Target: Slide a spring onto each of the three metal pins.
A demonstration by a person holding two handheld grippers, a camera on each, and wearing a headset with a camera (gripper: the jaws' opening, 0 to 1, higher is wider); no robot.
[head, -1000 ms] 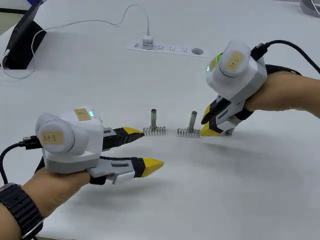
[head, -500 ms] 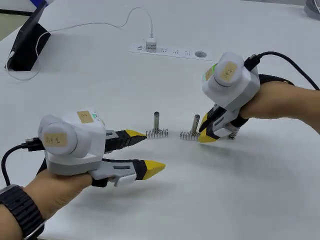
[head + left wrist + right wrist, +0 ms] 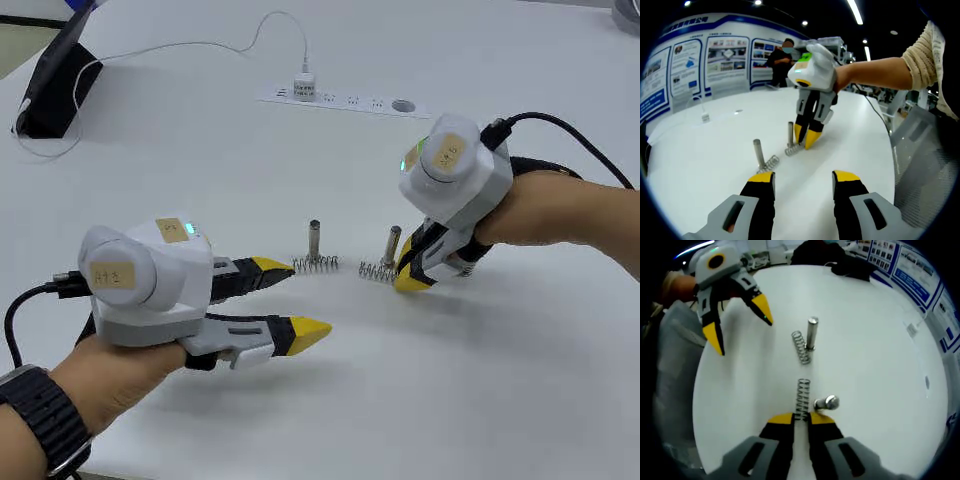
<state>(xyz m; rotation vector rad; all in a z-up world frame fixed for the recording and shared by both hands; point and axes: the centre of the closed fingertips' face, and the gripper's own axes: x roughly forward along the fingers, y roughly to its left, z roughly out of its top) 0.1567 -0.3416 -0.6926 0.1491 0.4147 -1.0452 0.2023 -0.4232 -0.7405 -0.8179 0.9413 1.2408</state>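
Two upright metal pins [image 3: 314, 236] [image 3: 392, 243] stand mid-table, each with a spring lying at its foot. My right gripper [image 3: 410, 279] is shut on the right-hand spring [image 3: 377, 271] at its near end. In the right gripper view the jaws pinch that spring [image 3: 802, 396] beside the nearer pin [image 3: 826, 402]. The other spring [image 3: 800, 347] lies against the farther pin [image 3: 812, 332]. My left gripper [image 3: 292, 297] hovers open and holds nothing, just left of the left spring [image 3: 316, 264]. In the left gripper view its tips [image 3: 804, 177] frame both pins, with the right gripper [image 3: 807, 137] beyond.
A white power strip [image 3: 335, 100] with a plugged charger and cable lies at the back. A black device [image 3: 50, 85] stands at the far left. A person [image 3: 782, 55] stands in the background of the left gripper view.
My right gripper has dropped a little toward the right spring's end and its jaws have come together on it. The left gripper has barely moved.
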